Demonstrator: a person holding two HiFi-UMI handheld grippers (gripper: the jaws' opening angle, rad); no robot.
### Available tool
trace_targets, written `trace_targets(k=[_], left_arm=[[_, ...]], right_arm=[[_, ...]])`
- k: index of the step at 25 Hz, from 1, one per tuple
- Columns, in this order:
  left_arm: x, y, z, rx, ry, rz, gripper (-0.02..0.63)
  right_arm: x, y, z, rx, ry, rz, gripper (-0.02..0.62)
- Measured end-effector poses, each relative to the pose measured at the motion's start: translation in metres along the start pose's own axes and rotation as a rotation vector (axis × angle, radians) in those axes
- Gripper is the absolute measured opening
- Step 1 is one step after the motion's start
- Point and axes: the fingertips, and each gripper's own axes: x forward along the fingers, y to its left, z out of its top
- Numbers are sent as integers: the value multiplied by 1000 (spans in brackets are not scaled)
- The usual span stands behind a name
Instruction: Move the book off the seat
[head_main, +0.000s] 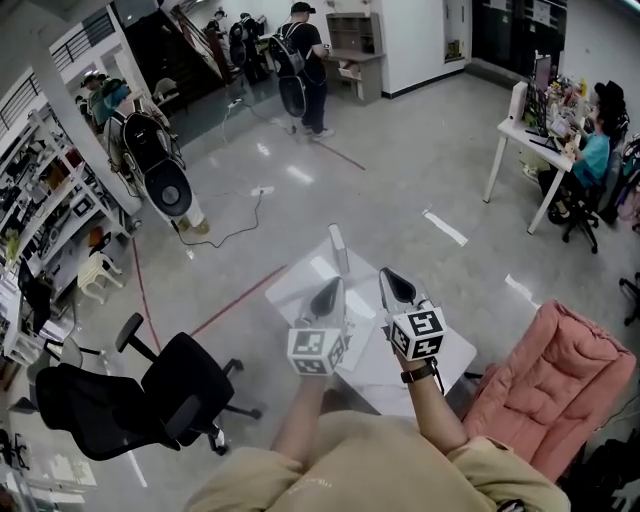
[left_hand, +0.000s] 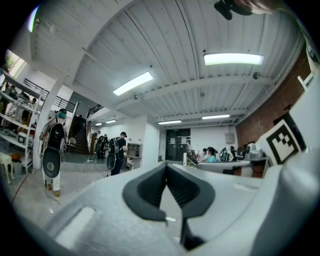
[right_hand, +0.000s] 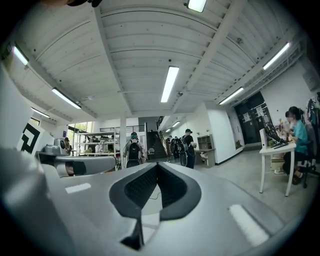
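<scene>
left hand-held gripper (head_main: 333, 288), right hand-held gripper (head_main: 390, 277): both closed, empty, level above small white worktop (head_main: 296, 284). book: not discernible on pink padded seat (head_main: 560, 385) or black office chair (head_main: 190, 385). risk: closed jaws would shove the book, not grip it.

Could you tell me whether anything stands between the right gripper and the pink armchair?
Nothing visible does: the right gripper is held over the white table, the pink armchair beside it. No book shows.
</scene>
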Motion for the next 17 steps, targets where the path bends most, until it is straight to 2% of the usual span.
trace_targets(k=[17], left_arm=[[-3,-8,-5,8,27,-1,2]], right_arm=[[-9,-15,-5,27,5,-27,5]])
